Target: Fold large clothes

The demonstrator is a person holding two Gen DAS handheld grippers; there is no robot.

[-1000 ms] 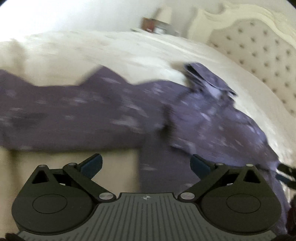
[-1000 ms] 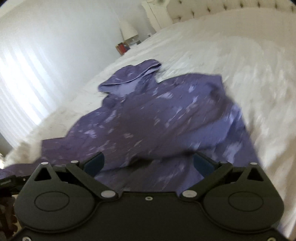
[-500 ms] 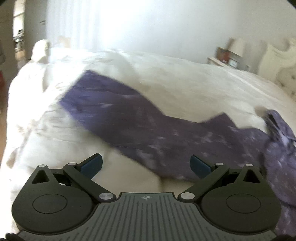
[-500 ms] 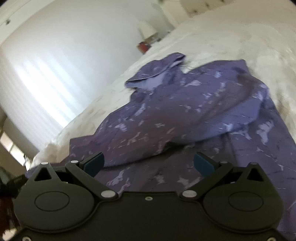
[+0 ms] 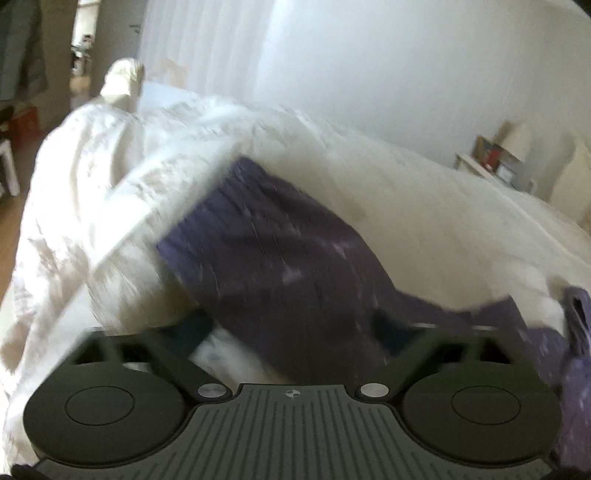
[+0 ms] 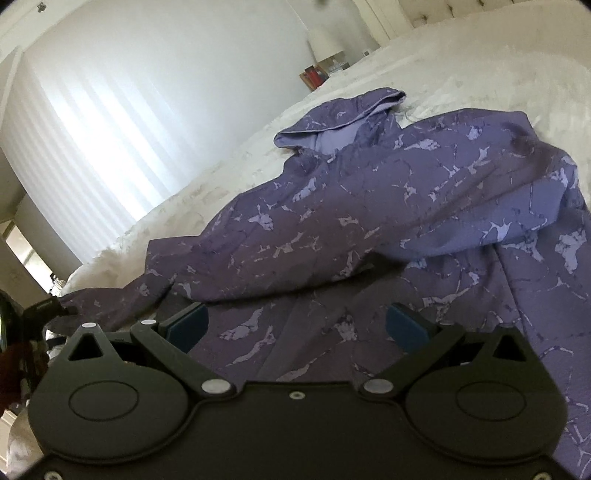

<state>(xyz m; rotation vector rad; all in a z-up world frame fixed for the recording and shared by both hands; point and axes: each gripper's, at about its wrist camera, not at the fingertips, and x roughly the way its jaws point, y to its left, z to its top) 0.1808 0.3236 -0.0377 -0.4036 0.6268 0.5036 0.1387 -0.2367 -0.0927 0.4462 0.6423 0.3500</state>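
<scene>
A large purple hooded garment [image 6: 388, 206] with a pale marbled print lies spread on a white bed. Its hood [image 6: 343, 122] lies at the far end. One long sleeve [image 5: 280, 266] stretches toward the bed's foot, shown blurred in the left wrist view. My left gripper [image 5: 295, 332] is open and hovers just over that sleeve. My right gripper [image 6: 297, 326] is open and empty, low over the garment's body. The left gripper's tip [image 6: 44, 308] shows at the far left of the right wrist view, by the sleeve end.
The white duvet [image 5: 424, 221] is rumpled near the bed's foot corner [image 5: 74, 206]. A nightstand with a lamp and books [image 5: 498, 162] stands by the tufted headboard [image 6: 469, 11]. White curtains [image 6: 96, 122] hang beyond the bed. A doorway and floor [image 5: 22, 122] lie at the left.
My left gripper has swung left from the garment's body along the sleeve toward the bed's foot. My right gripper has dropped lower and closer over the garment. Both stayed open.
</scene>
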